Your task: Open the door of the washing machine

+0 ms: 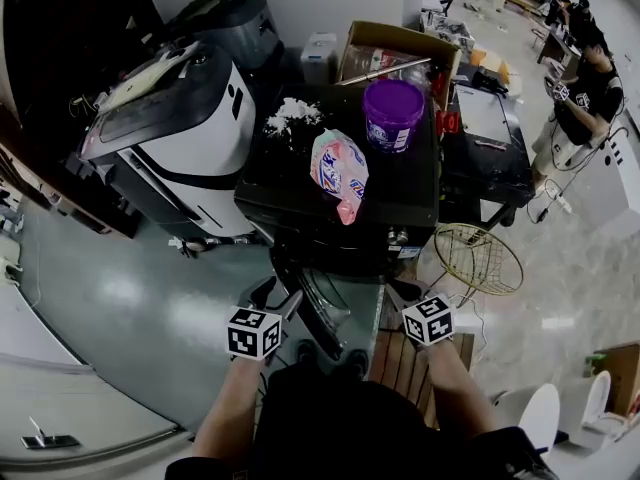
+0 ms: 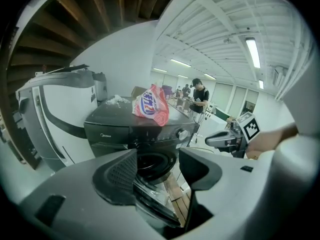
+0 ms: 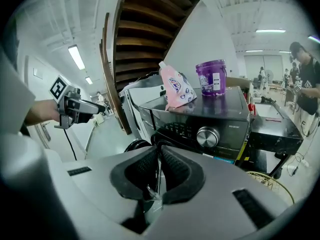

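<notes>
The black front-loading washing machine (image 1: 400,183) stands in the middle, its round door (image 1: 335,313) swung open toward me. In the left gripper view the drum opening (image 2: 150,163) is dark and the open door (image 2: 155,201) hangs below it. My left gripper (image 1: 278,298) is held in front of the door's left side with its jaws open and empty (image 2: 157,169). To the right of the door my right gripper (image 1: 400,293) hovers. Its pads nearly touch (image 3: 158,166) and nothing is clamped between them. The control dial (image 3: 207,136) shows just past them.
On the washer's top lie a pink detergent pouch (image 1: 338,173), a purple tub (image 1: 393,113) and white powder (image 1: 293,115). A white-and-black machine (image 1: 170,138) stands to the left. A wire fan guard (image 1: 478,258) and a wooden pallet (image 1: 405,363) lie at the right. People (image 1: 585,98) stand far right.
</notes>
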{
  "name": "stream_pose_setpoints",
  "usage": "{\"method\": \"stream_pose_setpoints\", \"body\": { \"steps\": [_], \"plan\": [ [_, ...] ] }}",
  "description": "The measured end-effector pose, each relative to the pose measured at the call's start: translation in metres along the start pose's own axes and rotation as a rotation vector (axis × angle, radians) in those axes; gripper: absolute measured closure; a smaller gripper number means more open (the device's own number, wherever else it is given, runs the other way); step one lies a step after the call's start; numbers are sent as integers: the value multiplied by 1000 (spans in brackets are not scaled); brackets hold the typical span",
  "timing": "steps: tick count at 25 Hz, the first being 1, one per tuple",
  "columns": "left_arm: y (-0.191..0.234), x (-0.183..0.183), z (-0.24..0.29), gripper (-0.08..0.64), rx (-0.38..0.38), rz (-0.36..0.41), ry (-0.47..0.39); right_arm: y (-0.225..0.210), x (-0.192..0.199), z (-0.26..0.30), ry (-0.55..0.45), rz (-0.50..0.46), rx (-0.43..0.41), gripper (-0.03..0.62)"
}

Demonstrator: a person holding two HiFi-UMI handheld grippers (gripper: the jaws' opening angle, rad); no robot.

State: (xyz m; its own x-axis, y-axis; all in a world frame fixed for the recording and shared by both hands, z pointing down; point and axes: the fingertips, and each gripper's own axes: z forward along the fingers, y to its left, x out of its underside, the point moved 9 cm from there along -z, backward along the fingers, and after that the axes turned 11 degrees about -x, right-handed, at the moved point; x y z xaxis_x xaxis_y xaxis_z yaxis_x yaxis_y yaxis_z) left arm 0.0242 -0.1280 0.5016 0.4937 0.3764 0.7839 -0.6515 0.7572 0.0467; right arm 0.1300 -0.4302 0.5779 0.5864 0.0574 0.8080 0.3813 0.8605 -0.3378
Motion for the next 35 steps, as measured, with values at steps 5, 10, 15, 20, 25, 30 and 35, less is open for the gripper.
{"method": "stream_pose_setpoints", "body": {
  "steps": [5,10,15,20,25,30,35],
  "plan": [
    [10,-16,0,287,-13,-17,-39,2,-27,-7,-37,-38,-1,568],
    [24,-30,-1,288,-10,4,-66,4,-59,-9,-113,-41,23,577],
    [48,-41,-4,290,-22,4,-87,20,-89,2,-152,-69,10,577],
    [66,-51,-7,290,-27,13,-101,36,-113,8,-188,-105,-1,577],
    [65,-67,-12,290,-24,132,-129,46,-129,5,-214,-126,14,577],
    [56,-97,-15,296,11,195,-216,61,-148,-7,-274,-169,10,577],
    [52,-133,-22,346,7,217,-330,66,-171,-26,-333,-224,50,577]
  ]
}}
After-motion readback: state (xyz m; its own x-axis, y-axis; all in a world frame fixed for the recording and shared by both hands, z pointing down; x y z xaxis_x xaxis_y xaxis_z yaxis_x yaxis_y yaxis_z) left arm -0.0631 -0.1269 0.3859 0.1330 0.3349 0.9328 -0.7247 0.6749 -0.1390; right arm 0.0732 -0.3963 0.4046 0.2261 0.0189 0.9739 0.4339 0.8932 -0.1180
